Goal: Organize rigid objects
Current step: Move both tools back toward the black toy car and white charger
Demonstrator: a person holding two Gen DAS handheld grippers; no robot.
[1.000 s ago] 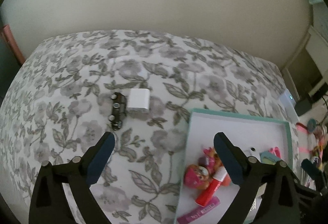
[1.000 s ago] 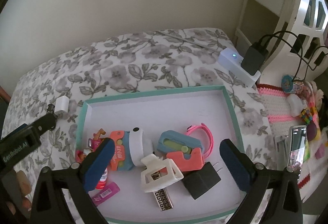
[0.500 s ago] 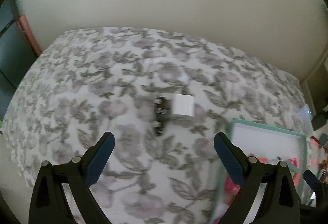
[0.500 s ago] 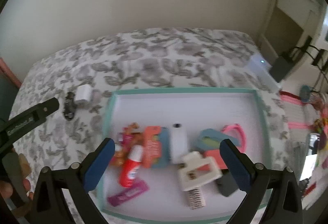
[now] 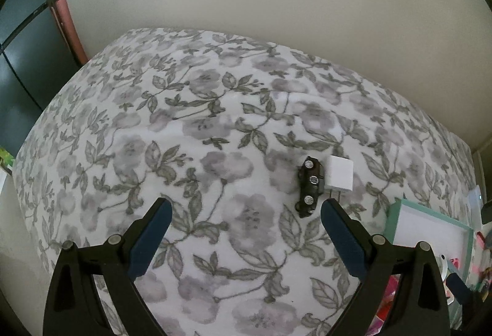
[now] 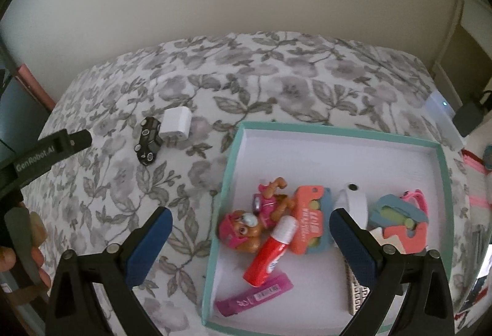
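Note:
A small black toy car [image 5: 310, 186] [image 6: 148, 139] lies on the floral bedspread [image 5: 196, 151], touching a white charger cube [image 5: 339, 179] [image 6: 176, 123] on its right. My left gripper [image 5: 244, 213] is open and empty, hovering short of the car, which sits just inside its right finger. A teal-rimmed white tray [image 6: 338, 133] [image 5: 430, 214] holds a pink puppy figure [image 6: 246, 225], a red tube [image 6: 272, 253], a purple lip balm [image 6: 255, 294] and several other items. My right gripper [image 6: 250, 220] hangs open above the tray's left edge.
A person's hand [image 6: 18, 253] holds the left gripper's handle at the left edge of the right wrist view. A white power strip [image 6: 442, 117] with a black plug lies off the bed's far right corner. A plain wall rises behind the bed.
Both views swung left. The car and charger slid rightward in the left wrist view, and the tray moved to its right edge. The tray shifted right in the right wrist view. Both grippers stayed open.

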